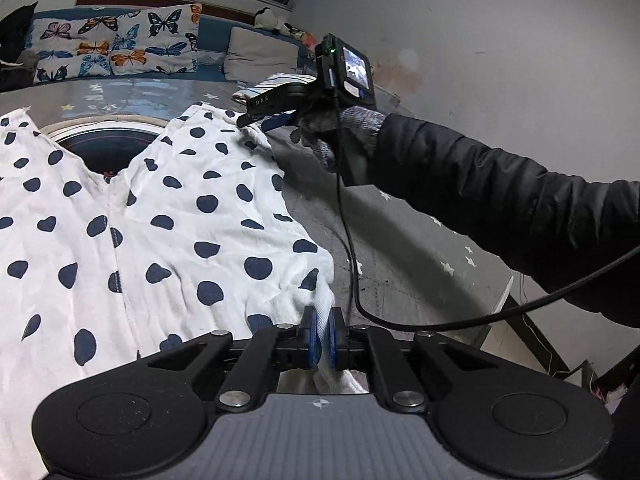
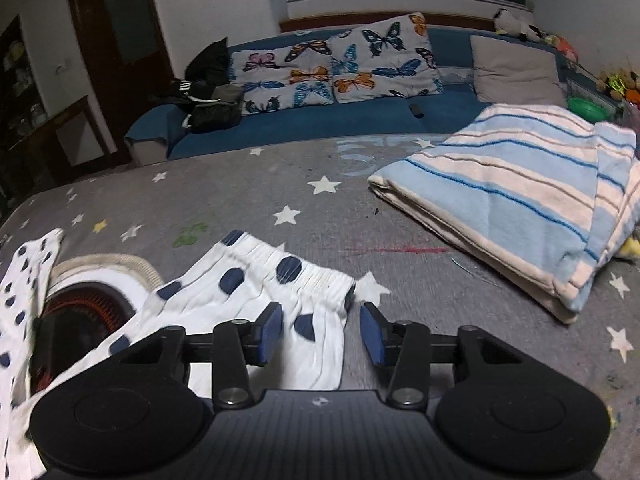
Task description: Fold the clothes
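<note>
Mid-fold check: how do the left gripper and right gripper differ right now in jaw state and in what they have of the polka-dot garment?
The left gripper is shut, its blue pads pinching an edge of the polka-dot garment; the right gripper stands open, gripping nothing. The left gripper holds a plain side edge, while the right gripper straddles the elastic cuff without pressing it. Both are black with blue pads and angled down at the same garment on the star-print cover.

White garment (image 1: 168, 216) with navy dots, grey star-printed cloth (image 2: 320, 208), blue-and-cream striped towel (image 2: 520, 184) (butterfly cushions (image 2: 336, 68) behind).

Close wrist views (shared garment (image 1: 160, 220))
</note>
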